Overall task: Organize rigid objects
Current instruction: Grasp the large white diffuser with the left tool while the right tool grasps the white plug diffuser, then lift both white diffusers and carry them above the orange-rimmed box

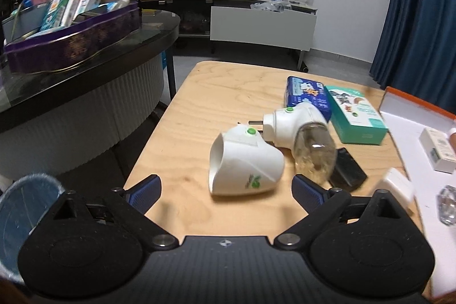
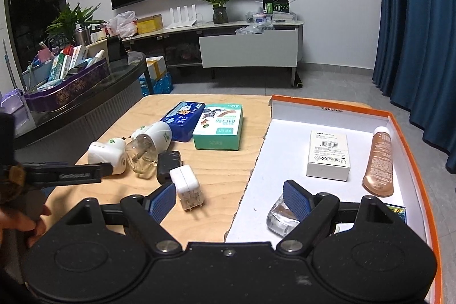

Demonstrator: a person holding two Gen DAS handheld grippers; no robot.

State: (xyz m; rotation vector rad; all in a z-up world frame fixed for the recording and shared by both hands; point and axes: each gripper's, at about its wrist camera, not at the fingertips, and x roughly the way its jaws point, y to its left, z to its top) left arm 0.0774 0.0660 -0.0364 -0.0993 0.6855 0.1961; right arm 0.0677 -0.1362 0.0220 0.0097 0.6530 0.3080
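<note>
Fingers of the left gripper are standing wide apart with nothing between them, lining up on the empty white plug-in heater shell that is lying on its side on the wooden worktop, just in front of them. That shell is looking like hollow, stiff, smooth plastic, so it is probably light and liable to skid or roll if nudged; squeezing across its flatter sides near the green button is looking safer than pinching the thin open rim. Right behind it, touching or nearly so, a second heater is lying with its clear liquid bottle attached; that one is likely heavier, slick and breakable, and is better taken by the white body. The right gripper is also spread open and empty, hanging over the edge of the orange-rimmed box, with a small clear glass piece lying just under one finger.
</note>
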